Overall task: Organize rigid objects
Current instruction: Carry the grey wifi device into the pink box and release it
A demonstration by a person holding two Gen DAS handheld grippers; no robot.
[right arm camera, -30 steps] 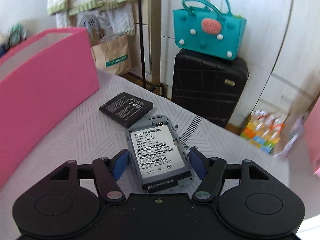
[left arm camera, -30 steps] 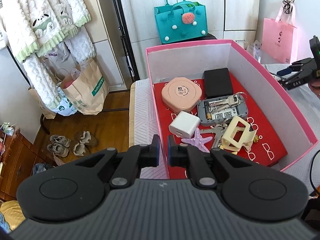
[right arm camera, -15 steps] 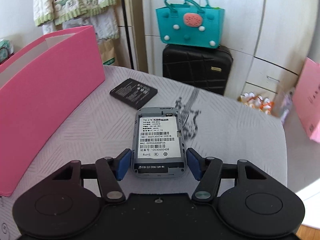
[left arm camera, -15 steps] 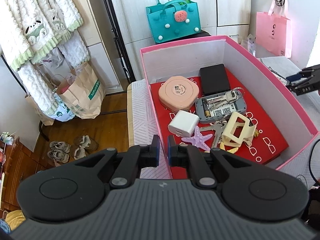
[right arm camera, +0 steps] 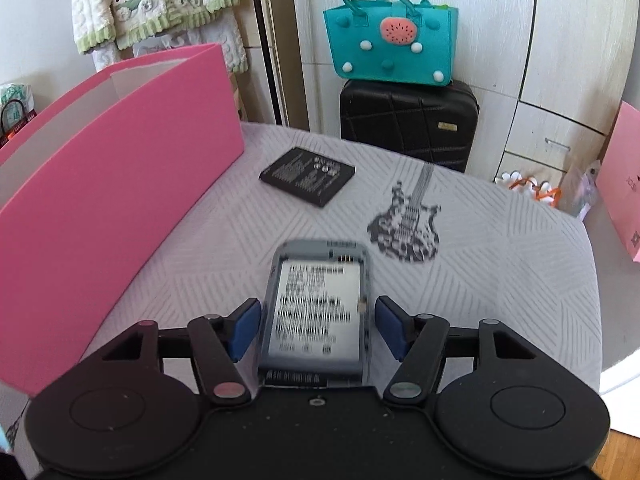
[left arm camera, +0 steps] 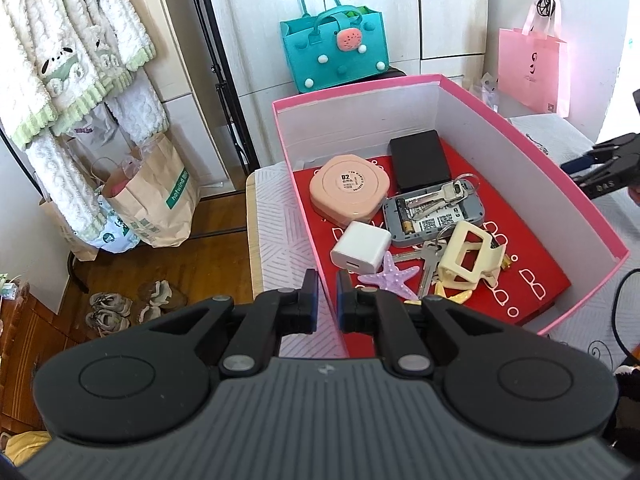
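Note:
My right gripper hangs over the table, its jaws opening around a grey router back that lies blurred between the blue pads, with a thin gap on each side. Beyond it lies a black battery. The pink box holds a peach round case, a black block, a second grey device with keys, a white charger, a purple starfish and a cream clip. My left gripper is shut on the box's near left wall.
The pink box's outer wall stands close on the left of the right gripper. A guitar print marks the tablecloth. A black suitcase with a teal bag stands behind the table. The table edge runs along the right.
The right gripper has swung so that the battery sits further left and the guitar print has come into view; the grey device still lies between its pads. The left gripper keeps its place on the box.

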